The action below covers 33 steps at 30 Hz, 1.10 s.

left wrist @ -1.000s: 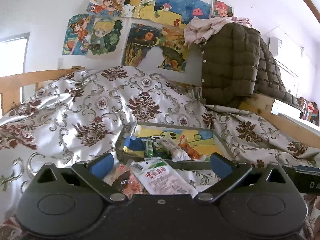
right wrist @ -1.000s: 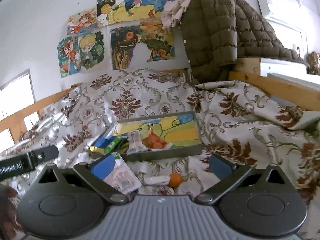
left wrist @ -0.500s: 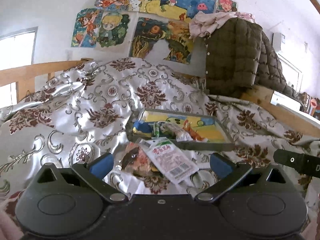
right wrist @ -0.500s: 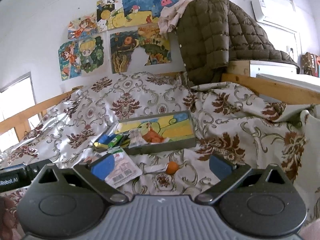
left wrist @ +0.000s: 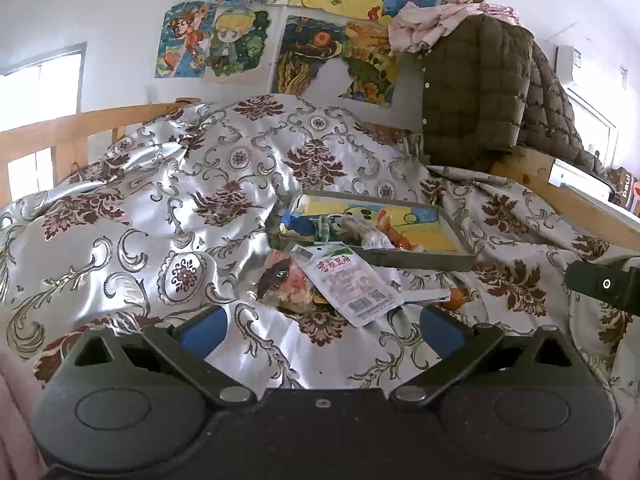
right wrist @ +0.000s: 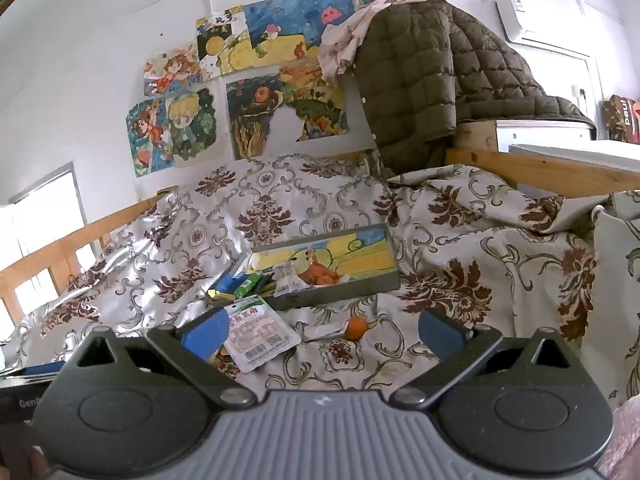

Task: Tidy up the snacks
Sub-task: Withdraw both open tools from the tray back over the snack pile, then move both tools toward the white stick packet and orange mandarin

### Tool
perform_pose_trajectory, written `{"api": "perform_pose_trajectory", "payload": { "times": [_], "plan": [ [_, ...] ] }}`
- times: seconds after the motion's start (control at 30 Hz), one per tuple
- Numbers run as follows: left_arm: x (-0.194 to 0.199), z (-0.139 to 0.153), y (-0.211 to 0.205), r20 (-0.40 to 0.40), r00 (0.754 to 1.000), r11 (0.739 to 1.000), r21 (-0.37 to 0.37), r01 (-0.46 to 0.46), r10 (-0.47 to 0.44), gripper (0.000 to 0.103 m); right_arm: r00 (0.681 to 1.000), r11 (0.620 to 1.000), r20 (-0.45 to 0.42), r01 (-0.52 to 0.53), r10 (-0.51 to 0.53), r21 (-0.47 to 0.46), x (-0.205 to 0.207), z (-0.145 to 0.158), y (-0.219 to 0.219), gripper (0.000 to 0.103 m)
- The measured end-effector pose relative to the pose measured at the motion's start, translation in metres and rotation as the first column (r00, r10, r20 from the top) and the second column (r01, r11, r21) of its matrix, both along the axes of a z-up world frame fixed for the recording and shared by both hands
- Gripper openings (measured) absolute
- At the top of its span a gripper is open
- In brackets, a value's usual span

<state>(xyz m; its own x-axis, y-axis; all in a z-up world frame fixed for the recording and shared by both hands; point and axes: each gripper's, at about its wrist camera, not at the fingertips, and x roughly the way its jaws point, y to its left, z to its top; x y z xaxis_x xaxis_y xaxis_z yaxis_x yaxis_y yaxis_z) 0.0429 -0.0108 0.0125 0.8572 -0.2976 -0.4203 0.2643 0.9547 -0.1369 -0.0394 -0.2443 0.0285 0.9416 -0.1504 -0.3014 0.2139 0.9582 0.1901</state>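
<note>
Straight ahead of the left gripper [left wrist: 320,326] lies the white snack packet [left wrist: 347,285], barcode end toward the gripper, flat on the bedspread [left wrist: 168,216]. It overlaps a darker printed snack bag [left wrist: 282,282] on its left edge, and its far corner touches the near wall of the snack tray [left wrist: 420,258]. Both blue pads of this gripper stand wide apart with nothing between them, and bare patterned cloth runs from the fingertips up to the packet.

Off to the right of the packet, an orange lollipop [left wrist: 454,298] rests on the bedspread, stick pointing back toward the packet, clear of the tray's front edge. Inside the tray, a blue packet [left wrist: 296,224], a green tube [left wrist: 323,230] and clear-wrapped orange snacks [left wrist: 394,236] crowd the left end; the right end shows its painted floor.

The right gripper [right wrist: 320,330] is also spread, holding nothing. Its left pad sits just beside the white packet [right wrist: 258,332], the lollipop [right wrist: 356,328] lies ahead between the pads, and the tray [right wrist: 340,290] sits beyond. Open cloth stretches to the right of the tray before the bedspread folds rise.

Farther back, a wooden bed rail [left wrist: 80,124] edges the left side, an olive quilted jacket [left wrist: 480,92] hangs at right, and drawings [left wrist: 212,40] cover the wall.
</note>
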Motion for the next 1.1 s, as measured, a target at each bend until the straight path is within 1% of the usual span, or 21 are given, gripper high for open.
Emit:
{"api": "perform_pose_trajectory", "payload": {
  "times": [0.2, 0.33, 0.47, 0.63, 0.73, 0.87, 1.1],
  "plan": [
    [-0.003, 0.002, -0.004, -0.013, 1.0, 1.0, 0.013, -0.006, 0.006, 0.102, 1.0, 1.0, 0.004, -0.005, 0.005, 0.003, -0.004, -0.001, 0.0, 0.103],
    [-0.003, 0.002, -0.007, -0.052, 0.999, 1.0, 0.007, -0.009, 0.01, 0.102, 1.0, 1.0, -0.002, 0.002, -0.002, 0.006, -0.006, -0.002, 0.0, 0.103],
    [-0.005, 0.005, -0.008, -0.078, 0.997, 1.0, 0.0, -0.029, 0.029, 0.102, 1.0, 1.0, -0.02, -0.003, 0.003, 0.009, -0.008, -0.004, 0.001, 0.103],
    [-0.006, 0.011, -0.012, -0.141, 0.986, 0.996, -0.007, -0.091, 0.09, 0.102, 1.0, 1.0, -0.015, -0.006, 0.006, 0.021, -0.013, -0.003, 0.0, 0.103],
    [-0.01, 0.017, -0.017, -0.122, 0.987, 0.995, 0.009, -0.104, 0.104, 0.102, 1.0, 1.0, -0.026, -0.002, 0.003, 0.031, -0.013, -0.002, -0.001, 0.103],
    [-0.016, 0.022, -0.027, -0.089, 0.991, 0.994, 0.066, -0.089, 0.095, 0.102, 0.999, 1.0, -0.048, 0.005, -0.003, 0.026, -0.012, -0.001, -0.002, 0.103],
    [-0.021, 0.032, -0.036, -0.062, 0.994, 0.989, 0.117, -0.085, 0.092, 0.102, 0.997, 1.0, -0.072, 0.009, -0.008, 0.02, -0.008, 0.001, 0.001, 0.103]
  ]
}}
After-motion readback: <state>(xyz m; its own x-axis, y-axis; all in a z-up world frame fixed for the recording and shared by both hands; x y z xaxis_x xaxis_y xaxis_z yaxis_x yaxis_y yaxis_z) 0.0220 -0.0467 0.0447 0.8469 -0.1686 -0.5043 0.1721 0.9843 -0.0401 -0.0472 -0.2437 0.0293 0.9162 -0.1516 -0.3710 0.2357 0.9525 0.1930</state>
